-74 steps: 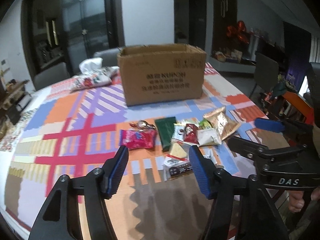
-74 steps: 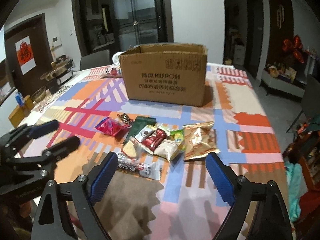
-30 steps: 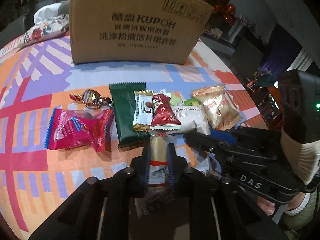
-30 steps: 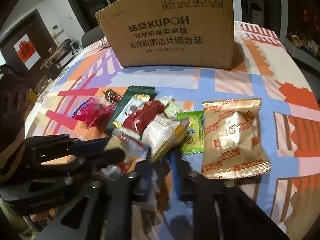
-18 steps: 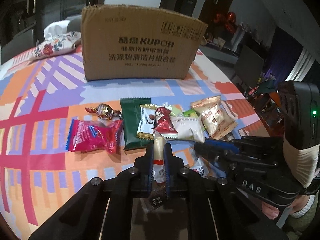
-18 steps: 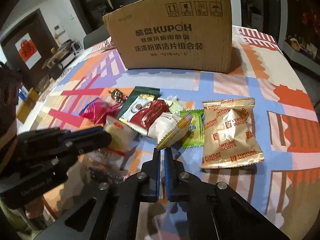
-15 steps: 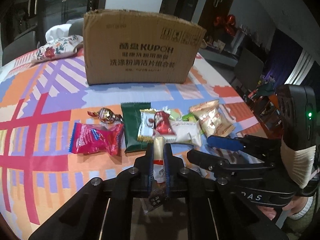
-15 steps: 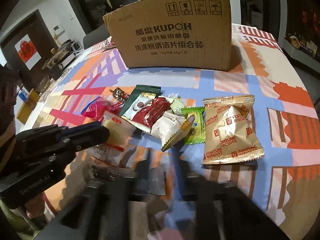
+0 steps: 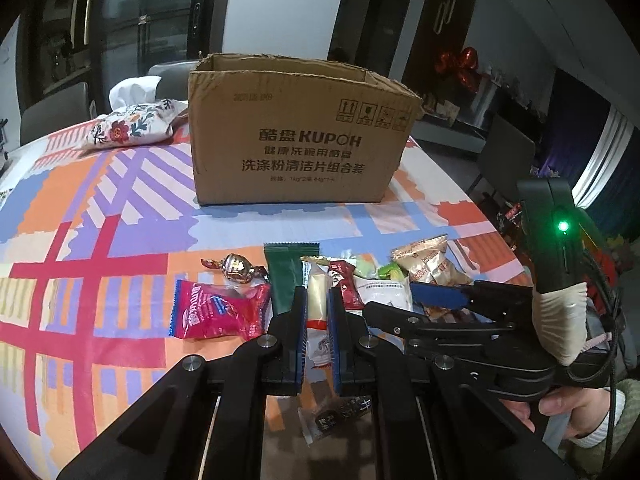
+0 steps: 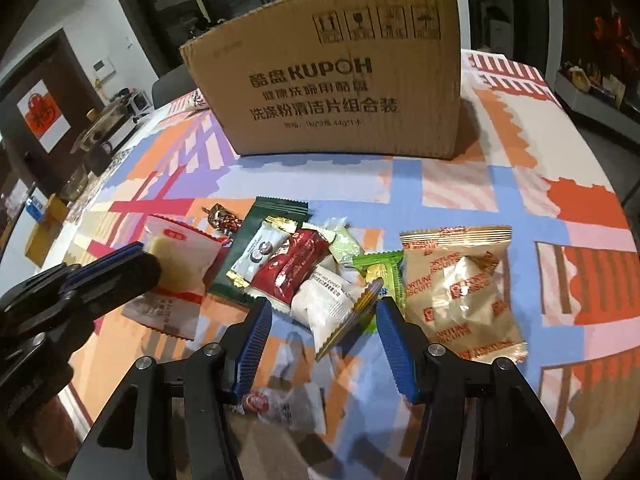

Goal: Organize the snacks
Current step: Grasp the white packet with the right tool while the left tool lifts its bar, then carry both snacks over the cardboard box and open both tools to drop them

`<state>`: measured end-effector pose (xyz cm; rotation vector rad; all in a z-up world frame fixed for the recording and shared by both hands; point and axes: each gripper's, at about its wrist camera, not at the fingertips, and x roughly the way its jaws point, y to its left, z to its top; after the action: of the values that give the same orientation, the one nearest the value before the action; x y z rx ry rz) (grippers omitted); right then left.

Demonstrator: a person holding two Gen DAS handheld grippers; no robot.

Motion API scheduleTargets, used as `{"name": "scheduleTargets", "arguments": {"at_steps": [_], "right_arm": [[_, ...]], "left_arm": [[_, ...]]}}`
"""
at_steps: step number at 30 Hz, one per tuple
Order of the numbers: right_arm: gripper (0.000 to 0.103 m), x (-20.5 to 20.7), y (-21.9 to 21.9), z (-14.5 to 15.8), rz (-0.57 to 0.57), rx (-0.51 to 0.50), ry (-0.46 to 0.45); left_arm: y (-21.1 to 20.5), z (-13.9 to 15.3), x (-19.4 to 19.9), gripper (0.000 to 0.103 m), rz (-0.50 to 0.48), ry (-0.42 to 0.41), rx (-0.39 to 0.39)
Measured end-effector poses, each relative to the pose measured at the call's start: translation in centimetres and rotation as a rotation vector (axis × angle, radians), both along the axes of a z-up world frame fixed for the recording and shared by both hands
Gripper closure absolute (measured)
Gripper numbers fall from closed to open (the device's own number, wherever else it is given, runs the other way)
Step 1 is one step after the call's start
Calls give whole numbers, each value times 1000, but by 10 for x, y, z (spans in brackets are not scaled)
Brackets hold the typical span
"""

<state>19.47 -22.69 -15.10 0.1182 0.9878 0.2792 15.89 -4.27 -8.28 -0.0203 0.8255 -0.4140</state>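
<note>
My left gripper (image 9: 318, 320) is shut on a pale yellow snack packet (image 9: 318, 300) with a red band, held off the table; the right wrist view shows the same packet (image 10: 180, 260). My right gripper (image 10: 324, 340) hangs low over the pile with its jaws opening. A white packet (image 10: 328, 304) with a gold edge lies just ahead of its tips, untouched. A clear packet (image 10: 288, 404) lies under it. Around these lie a Fortune Biscuits bag (image 10: 460, 292), a red packet (image 10: 296, 264), a dark green packet (image 9: 286, 276) and a pink packet (image 9: 216, 312). The open cardboard box (image 9: 296, 136) stands behind.
A floral tissue pouch (image 9: 132, 128) lies left of the box on the patterned tablecloth (image 9: 120, 216). A foil-wrapped candy (image 9: 236, 272) sits beside the pink packet. A person's hand (image 9: 568, 408) holds the right gripper near the table's right edge. Chairs stand beyond the table.
The left gripper, shut on the yellow packet, has lifted it off the table. The right gripper, shut a second ago, now stands open over the pile.
</note>
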Motion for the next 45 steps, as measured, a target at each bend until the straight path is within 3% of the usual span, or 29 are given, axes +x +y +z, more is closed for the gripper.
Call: {"name": "scheduleTargets", "arguments": {"at_steps": [3, 8, 19, 27, 39, 45], "right_arm": [[60, 0, 1, -1, -4, -8, -3], [66, -5, 0, 2, 0, -21, -21], [66, -27, -10, 58, -52, -37, -181], [66, -26, -8, 106, -41, -8, -294], [66, 14, -7, 179, -53, 6, -459], [66, 44, -7, 204, -63, 4, -495]], "left_arm": [[1, -2, 1, 92, 4, 3, 6], [1, -2, 0, 92, 4, 0, 9], [0, 29, -6, 92, -10, -65, -17], [-1, 81, 2, 92, -26, -183, -25], [-2, 146, 48, 92, -36, -334, -10], [-1, 162, 82, 92, -42, -353, -8]]}}
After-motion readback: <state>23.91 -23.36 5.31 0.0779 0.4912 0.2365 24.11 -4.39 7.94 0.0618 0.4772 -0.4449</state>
